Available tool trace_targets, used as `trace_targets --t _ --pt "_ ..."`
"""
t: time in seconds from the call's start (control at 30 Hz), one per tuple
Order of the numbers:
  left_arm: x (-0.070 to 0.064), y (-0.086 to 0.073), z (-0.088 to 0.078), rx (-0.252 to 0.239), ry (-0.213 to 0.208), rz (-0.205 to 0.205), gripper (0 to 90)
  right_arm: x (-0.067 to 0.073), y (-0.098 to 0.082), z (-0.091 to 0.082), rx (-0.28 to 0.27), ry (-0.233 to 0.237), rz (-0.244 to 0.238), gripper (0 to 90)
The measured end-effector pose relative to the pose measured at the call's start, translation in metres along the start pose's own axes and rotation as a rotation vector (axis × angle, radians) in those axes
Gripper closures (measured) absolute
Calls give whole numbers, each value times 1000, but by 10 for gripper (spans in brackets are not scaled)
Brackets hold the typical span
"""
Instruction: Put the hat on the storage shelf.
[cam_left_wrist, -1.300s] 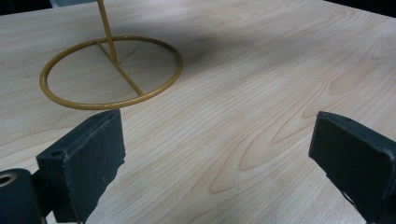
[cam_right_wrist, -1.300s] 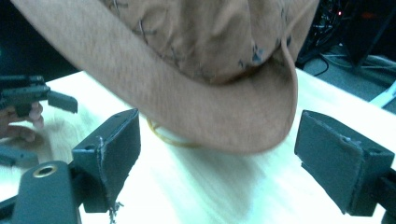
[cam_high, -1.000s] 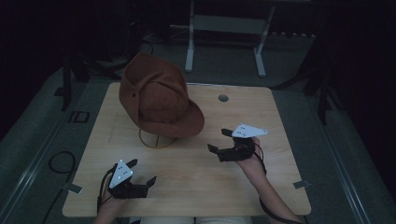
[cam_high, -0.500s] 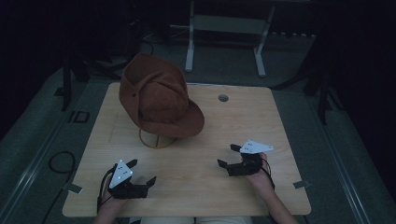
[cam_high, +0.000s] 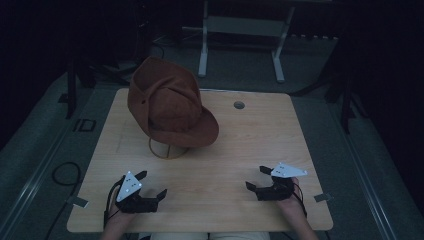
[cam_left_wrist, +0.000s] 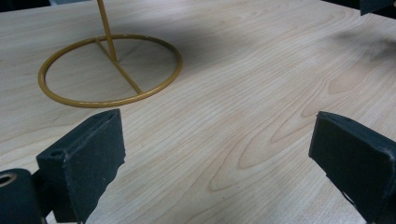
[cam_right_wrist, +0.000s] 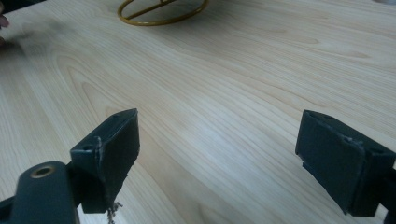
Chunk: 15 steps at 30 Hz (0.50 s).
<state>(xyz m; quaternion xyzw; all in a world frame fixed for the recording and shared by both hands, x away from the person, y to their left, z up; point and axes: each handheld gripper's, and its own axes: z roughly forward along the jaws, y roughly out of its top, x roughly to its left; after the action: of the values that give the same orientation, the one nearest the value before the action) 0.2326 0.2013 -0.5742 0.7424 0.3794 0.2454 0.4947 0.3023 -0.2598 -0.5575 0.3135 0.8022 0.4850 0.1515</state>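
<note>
So the brown hat (cam_high: 170, 102) sits in the upper left part of the high view, perched on a thin gold wire stand (cam_high: 167, 148). It looks like soft suede or felt: matte, with a pinched, creased crown and a wide floppy brim that dips toward the lower right. It's tilted rather than sitting level. The stand's base is a plain metal ring with a straight bar across it and a skinny rod going up from the middle; you get a good look at it in the upper left of the left gripper view (cam_left_wrist: 109, 70), and a slice of it at the top edge of the right gripper view (cam_right_wrist: 161, 11).

The desk (cam_high: 235, 145) is a light wood slab with rounded corners and wavy, looping grain, pretty smooth, with a little sheen. There's a small round grommet hole (cam_high: 239, 105) near its top edge.

The left tool (cam_high: 151, 188) is in the lower left of the high view and the right tool (cam_high: 254, 179) in the lower right, both well apart from the hat. Both are open wide with nothing between the jaws, just bare wood. The jaws are chunky black blocks with a rough, rubbery-looking face, a bit frayed at the edges. Each tool has a flat pale triangular plate on top.
</note>
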Motion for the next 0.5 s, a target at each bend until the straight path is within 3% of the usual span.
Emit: trace_targets --t 0.27,0.37,0.5 --pt "-2 -1 -2 3 4 -4 42 -13 -13 -21 6 -67 45 131" --pt "-4 -2 -2 7 7 0 42 -19 -21 -29 -10 -92 63 132" --pt "-6 -2 -2 8 16 2 42 -26 -24 -33 -48 -88 95 133"
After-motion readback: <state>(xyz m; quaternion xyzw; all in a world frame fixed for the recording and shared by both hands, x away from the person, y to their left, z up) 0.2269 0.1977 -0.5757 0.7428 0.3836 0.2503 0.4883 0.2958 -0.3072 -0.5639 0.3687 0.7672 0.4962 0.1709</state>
